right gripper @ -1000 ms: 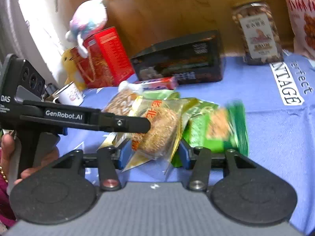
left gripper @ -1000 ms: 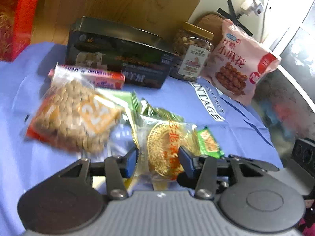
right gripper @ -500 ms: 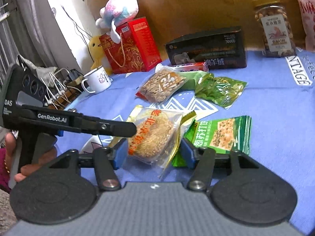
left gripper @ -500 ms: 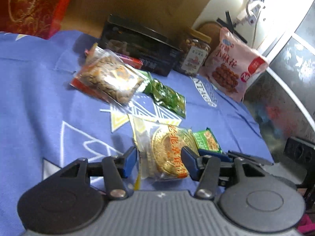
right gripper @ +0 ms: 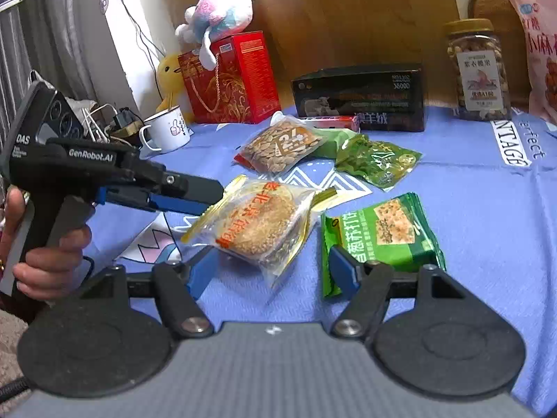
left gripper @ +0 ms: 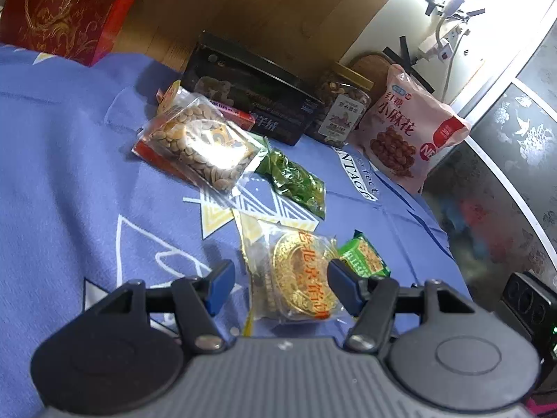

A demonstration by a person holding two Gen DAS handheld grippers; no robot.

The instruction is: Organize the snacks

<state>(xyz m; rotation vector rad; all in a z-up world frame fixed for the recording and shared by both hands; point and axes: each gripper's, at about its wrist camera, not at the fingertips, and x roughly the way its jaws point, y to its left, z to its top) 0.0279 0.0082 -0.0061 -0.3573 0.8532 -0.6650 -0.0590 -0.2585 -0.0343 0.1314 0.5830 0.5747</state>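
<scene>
Both grippers, left (left gripper: 276, 284) and right (right gripper: 269, 266), just widened, flank a crinkly clear-wrapped round sesame cake (right gripper: 259, 224) unpinched; only the right view shows the white enamel mug (right gripper: 167, 132).

"GenRobot.AI" on left gripper (right gripper: 195, 191) (also "DAS"); "小麻花" on pink bag (left gripper: 407, 136).

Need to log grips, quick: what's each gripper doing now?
Left gripper: open, just opening, pastry packet between jaws.
Right gripper: open, just opening, holds nothing.

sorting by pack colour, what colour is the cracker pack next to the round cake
Green, with a cracker photo and white lettering; the cracker pack shows best in the right wrist view.
</scene>
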